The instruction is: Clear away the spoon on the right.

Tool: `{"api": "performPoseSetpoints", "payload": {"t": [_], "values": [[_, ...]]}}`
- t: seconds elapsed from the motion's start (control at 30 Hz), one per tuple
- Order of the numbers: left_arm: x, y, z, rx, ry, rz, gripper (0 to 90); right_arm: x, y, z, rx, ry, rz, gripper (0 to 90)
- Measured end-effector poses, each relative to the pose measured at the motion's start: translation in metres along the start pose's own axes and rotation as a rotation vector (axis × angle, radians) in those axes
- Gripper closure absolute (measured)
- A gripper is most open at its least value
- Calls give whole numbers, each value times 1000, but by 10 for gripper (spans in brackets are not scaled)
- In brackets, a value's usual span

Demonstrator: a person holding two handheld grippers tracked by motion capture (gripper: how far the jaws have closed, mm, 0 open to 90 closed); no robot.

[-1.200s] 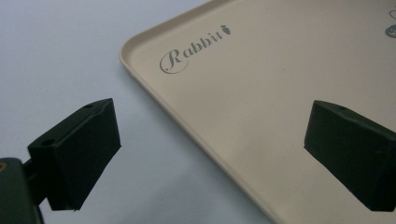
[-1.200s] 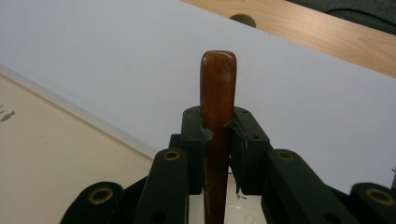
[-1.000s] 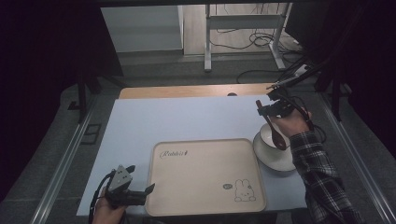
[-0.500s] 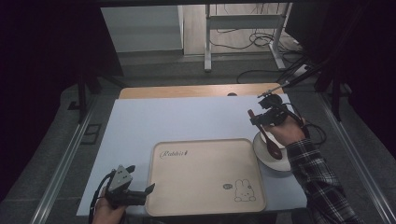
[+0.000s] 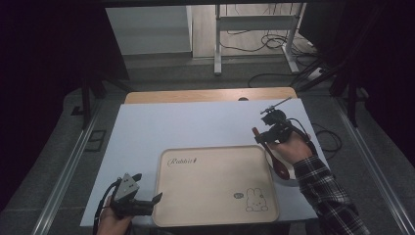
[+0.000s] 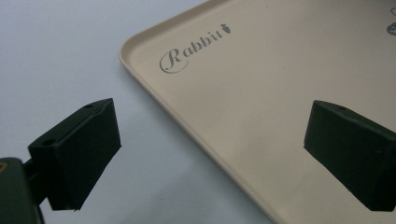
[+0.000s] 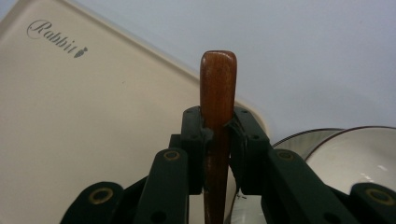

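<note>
A beige tray (image 5: pixel 215 188) printed "Rabbit" lies near the table's front. My right gripper (image 5: pixel 263 136) is shut on the handle of a brown wooden spoon (image 5: pixel 275 157), which hangs over the tray's right edge with its head toward the person. In the right gripper view the spoon (image 7: pixel 217 84) stands upright between the pads of that gripper (image 7: pixel 217 140), with the tray (image 7: pixel 93 116) below to the left. By the tray's front left corner rests my left gripper (image 5: pixel 147 189). Its own view has it (image 6: pixel 215 149) open, jaws wide astride the rim of the tray (image 6: pixel 280 70), holding nothing.
A white bowl (image 7: pixel 355 158) with a dark rim stands just right of the tray, mostly behind the right hand (image 5: pixel 295 177). The pale tabletop (image 5: pixel 195 122) stretches behind the tray to a wooden strip (image 5: pixel 210 95). Cables lie on the floor beyond.
The right hand has carried the spoon left and a little down, from over the bowl to the tray's right edge. The left gripper has stayed put.
</note>
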State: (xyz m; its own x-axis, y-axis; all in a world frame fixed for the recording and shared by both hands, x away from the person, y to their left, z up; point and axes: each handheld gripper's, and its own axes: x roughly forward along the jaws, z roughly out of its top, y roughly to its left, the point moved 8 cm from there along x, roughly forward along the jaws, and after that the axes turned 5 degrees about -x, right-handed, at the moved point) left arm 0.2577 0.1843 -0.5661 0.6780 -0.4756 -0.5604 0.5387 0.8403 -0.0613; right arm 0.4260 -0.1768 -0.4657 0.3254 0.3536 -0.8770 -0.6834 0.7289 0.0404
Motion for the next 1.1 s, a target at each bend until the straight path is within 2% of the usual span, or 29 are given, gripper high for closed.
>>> {"api": "performPoseSetpoints", "payload": {"t": [0.47,0.8,1.1], "values": [[0,0,0,2,0,0,34,30,23,-24,31,89,47,768],[0,-1,0,5,1,0,34,47,34,-33,55,113,87,768],[0,-1,0,6,0,0,34,61,44,-39,72,133,98,767]]}}
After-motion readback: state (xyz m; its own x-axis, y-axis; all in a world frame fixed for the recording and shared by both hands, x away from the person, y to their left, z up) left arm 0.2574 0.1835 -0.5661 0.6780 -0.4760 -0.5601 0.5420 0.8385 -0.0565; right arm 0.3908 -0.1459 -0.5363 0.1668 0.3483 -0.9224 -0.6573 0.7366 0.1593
